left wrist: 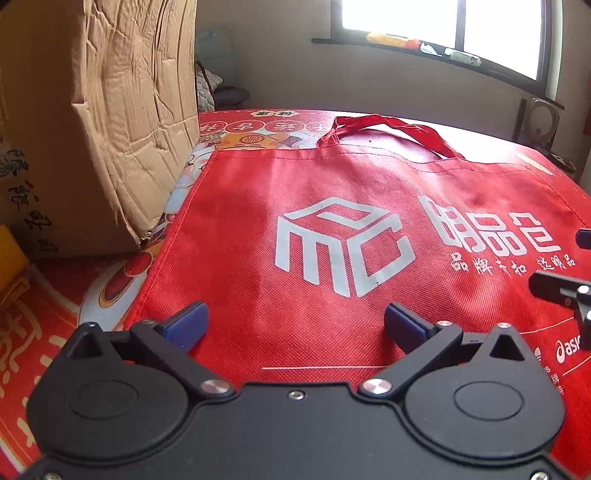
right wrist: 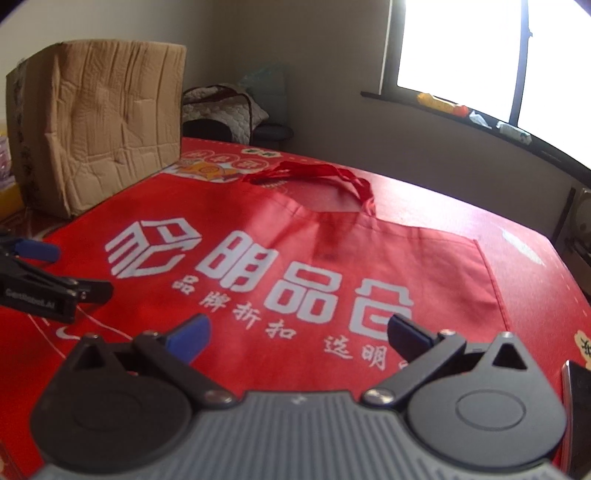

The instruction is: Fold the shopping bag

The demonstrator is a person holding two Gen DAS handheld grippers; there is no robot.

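The left gripper (left wrist: pixel 295 325) stands wide, its blue-tipped fingers (left wrist: pixel 188 321) spread well apart with nothing between them, poised over the near edge of the red shopping bag (left wrist: pixel 369 221). The right gripper (right wrist: pixel 299 332) is likewise spread wide and holds nothing, its blue pads (right wrist: pixel 192 332) hanging above the white lettering printed along the bag's near part. Each tool shows in the other's view: the right one enters at the far right edge of the left wrist view, and the left one reaches in from the left edge of the right wrist view, both low over the bag and apart from each other. The bag lies flat and unfolded on a table covered with a red patterned cloth (left wrist: pixel 48 332), its white cube logo (left wrist: pixel 343 247) and large characters facing up. Its opening is on the far side, where the red handle (left wrist: pixel 388 129) loops out onto the cloth. At the bag's left far corner a crumpled cardboard box (left wrist: pixel 129 110) stands upright on the table, just beside the bag's edge. Beyond the table is a pale wall and a bright window (left wrist: pixel 443 33) with small items along its dark sill.
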